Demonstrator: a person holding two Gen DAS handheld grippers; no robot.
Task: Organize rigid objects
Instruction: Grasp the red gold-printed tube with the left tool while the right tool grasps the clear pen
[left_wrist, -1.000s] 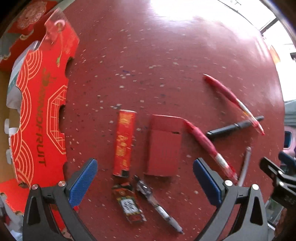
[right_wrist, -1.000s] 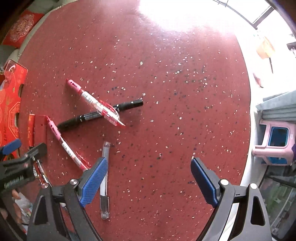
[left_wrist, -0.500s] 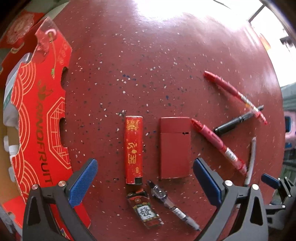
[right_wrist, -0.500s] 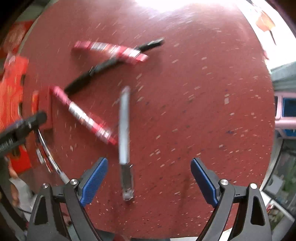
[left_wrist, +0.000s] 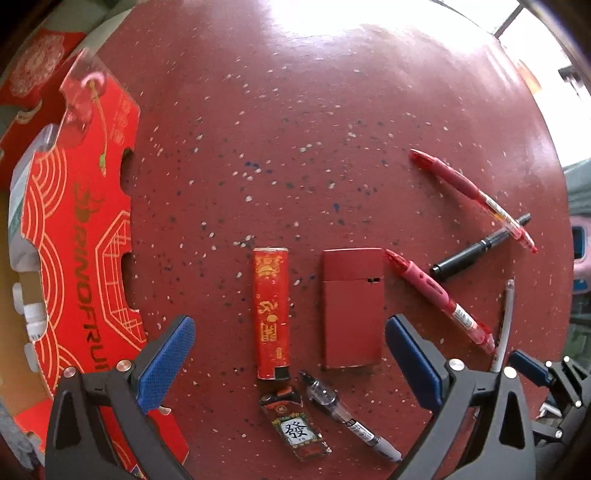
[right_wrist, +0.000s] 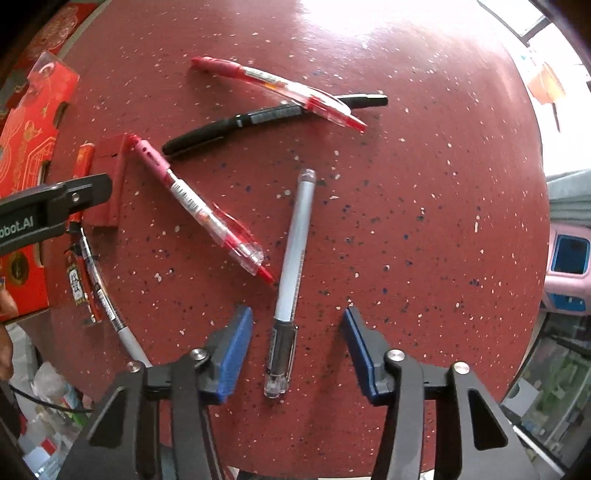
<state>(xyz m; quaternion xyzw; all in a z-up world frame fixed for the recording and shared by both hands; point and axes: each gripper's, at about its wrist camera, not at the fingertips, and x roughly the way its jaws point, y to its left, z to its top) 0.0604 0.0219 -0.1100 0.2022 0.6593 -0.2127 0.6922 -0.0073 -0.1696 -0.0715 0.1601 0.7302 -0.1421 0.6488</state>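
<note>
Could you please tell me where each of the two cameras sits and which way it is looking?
Left wrist: on the left gripper, looking straight down at two red lighters on the table; its own open fingers show.
Right wrist: on the right gripper, looking down at a white pen between its fingers, which have just been closing.
Shared: the pens, the lighters, each other's gripper.

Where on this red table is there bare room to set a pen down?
Free: the far half of the table beyond the tall red lighter, and right of the silver pen. Crowded: the crossed black marker and red pens.
</note>
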